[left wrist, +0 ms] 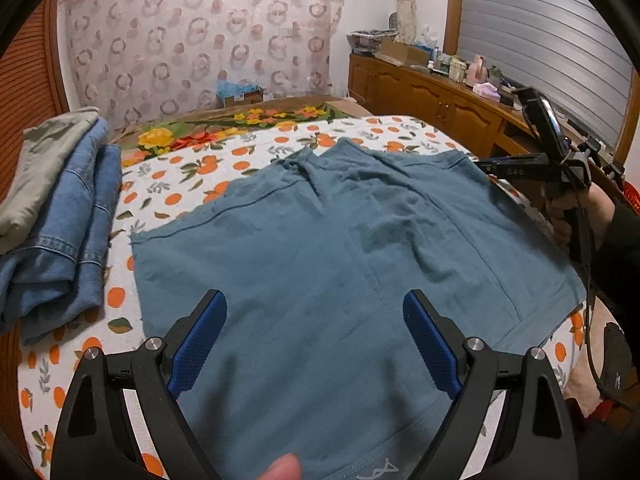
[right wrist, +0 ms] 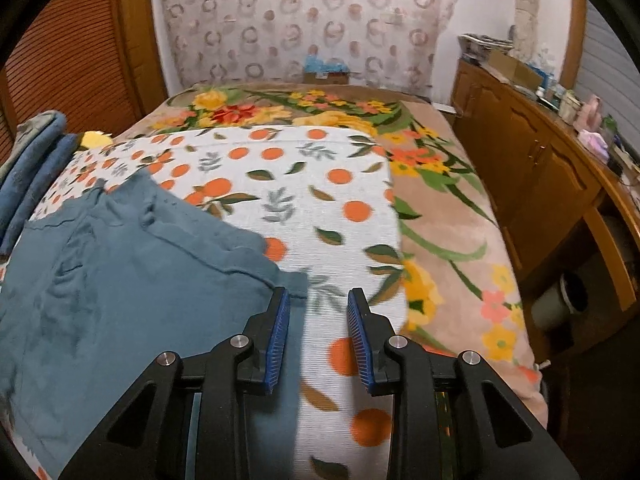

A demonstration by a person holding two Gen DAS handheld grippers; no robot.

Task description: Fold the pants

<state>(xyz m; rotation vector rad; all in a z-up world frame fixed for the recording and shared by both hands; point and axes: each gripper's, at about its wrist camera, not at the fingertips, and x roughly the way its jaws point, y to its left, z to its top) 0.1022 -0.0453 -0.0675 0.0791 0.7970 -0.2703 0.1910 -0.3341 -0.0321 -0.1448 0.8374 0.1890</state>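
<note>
Teal-blue pants (left wrist: 328,248) lie spread flat on the orange-print sheet (left wrist: 176,184) of the bed. My left gripper (left wrist: 316,304) is open wide and empty, just above the pants near their front edge. My right gripper (right wrist: 318,300) is open and empty, above the right edge of the pants (right wrist: 120,280), its left fingertip (right wrist: 280,300) over the cloth's corner. In the left wrist view the right gripper (left wrist: 486,166) shows edge-on at the pants' far right corner.
A pile of folded clothes, denim (left wrist: 68,232) under a grey-green piece (left wrist: 44,168), lies at the bed's left. A floral blanket (right wrist: 440,216) covers the bed's far and right side. A wooden sideboard (right wrist: 532,168) with clutter stands to the right.
</note>
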